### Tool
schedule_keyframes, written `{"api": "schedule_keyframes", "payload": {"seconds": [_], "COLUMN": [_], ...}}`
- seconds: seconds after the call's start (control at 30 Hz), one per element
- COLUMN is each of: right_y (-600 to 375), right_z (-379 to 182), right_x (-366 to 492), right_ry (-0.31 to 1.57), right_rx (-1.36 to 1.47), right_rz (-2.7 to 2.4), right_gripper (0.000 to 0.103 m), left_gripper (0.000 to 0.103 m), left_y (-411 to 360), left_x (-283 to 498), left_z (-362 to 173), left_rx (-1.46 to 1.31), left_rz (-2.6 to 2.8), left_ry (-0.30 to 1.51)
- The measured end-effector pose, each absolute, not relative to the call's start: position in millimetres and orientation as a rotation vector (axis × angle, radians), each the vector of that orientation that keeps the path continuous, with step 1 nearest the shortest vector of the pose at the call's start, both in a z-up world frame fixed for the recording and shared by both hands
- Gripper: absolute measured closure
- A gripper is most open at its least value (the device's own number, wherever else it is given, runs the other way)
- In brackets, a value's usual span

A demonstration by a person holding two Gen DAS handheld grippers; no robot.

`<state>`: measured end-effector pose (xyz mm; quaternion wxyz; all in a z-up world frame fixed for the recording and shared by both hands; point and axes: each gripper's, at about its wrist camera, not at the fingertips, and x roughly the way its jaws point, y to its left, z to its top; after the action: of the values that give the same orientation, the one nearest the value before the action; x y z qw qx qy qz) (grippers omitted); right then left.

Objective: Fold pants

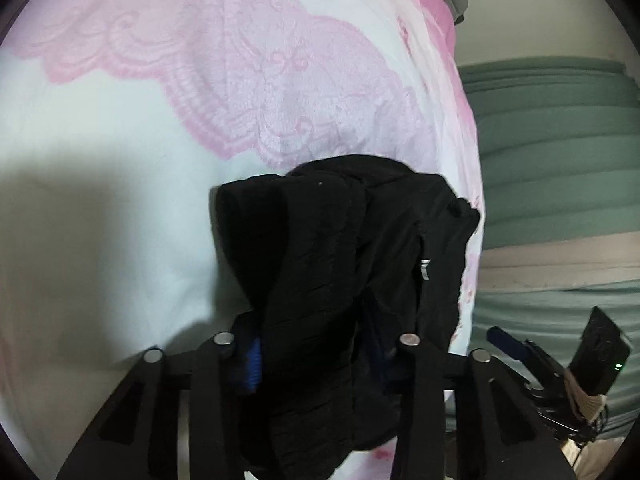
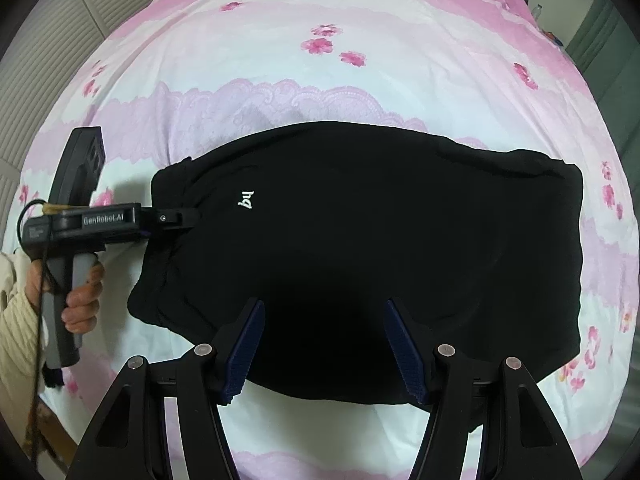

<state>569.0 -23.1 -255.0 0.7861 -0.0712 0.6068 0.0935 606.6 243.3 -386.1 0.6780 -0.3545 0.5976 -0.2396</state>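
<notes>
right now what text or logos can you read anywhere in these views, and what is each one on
"GenRobot.AI": on the side of the left gripper body, in the right wrist view.
"hq": small white logo, seen turned sideways, on the black pants.
A small white tag on the pants in the left wrist view is too blurred to read.
A small label on the gripper body's rear end is too small to read.

Black grippers [image 2: 324, 344] — blue pads [image 2: 250, 344], cream sleeve [image 2: 16, 312]

Black matt cloth pants [image 2: 360, 248], soft, lightly creased; pink-and-white printed cotton-like bedsheet [image 2: 360, 80], smooth; ribbed blue gripper pads [image 2: 404, 344].
</notes>
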Motion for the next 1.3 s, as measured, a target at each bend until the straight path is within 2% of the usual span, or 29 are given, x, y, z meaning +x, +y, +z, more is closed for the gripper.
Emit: {"api": "schedule_keyframes", "payload": {"seconds": [0.1, 0.37, 0.5, 0.87, 1.07, 1.3], "right_y": [-27.1, -60.0, -96.3, -226.0, -292.4, -359.8], "right_z": [-252.0, -235.0, -213.2, -140.9, -124.1, -136.8], "right_x": [566.8, 559.6, 553.4, 521.1, 505.7, 493.4], "right_ry": [1.297, 1.265, 1.215, 1.027, 0.96, 0.966], "right_rx": [-0.15, -0.071, -0.022, 0.111, 0.175, 0.226], "right_rz": [0.201, 0.192, 0.162, 0.015, -0.038, -0.101], "right_gripper": [0.04, 0.041, 0.041, 0.041, 0.041, 0.041], "left_gripper": [0.074, 0.078, 0.079, 0.083, 0.083, 0.083], "left_y": [240.6, 203.4, 176.3, 43.9, -51.5, -148.0], "left_x": [598.7, 586.1, 587.6, 615.1, 638.0, 662.9], "left_z": [-370.0, -280.2, -243.3, -145.3, -131.8, -184.5], "left_rx": [-0.774, -0.61, -0.635, -0.515, -0.496, -0.393], "left_rz": [-0.522, -0.376, -0.3, -0.265, -0.273, -0.157], "left_ry": [1.342, 1.359, 1.405, 1.397, 1.403, 1.491]}}
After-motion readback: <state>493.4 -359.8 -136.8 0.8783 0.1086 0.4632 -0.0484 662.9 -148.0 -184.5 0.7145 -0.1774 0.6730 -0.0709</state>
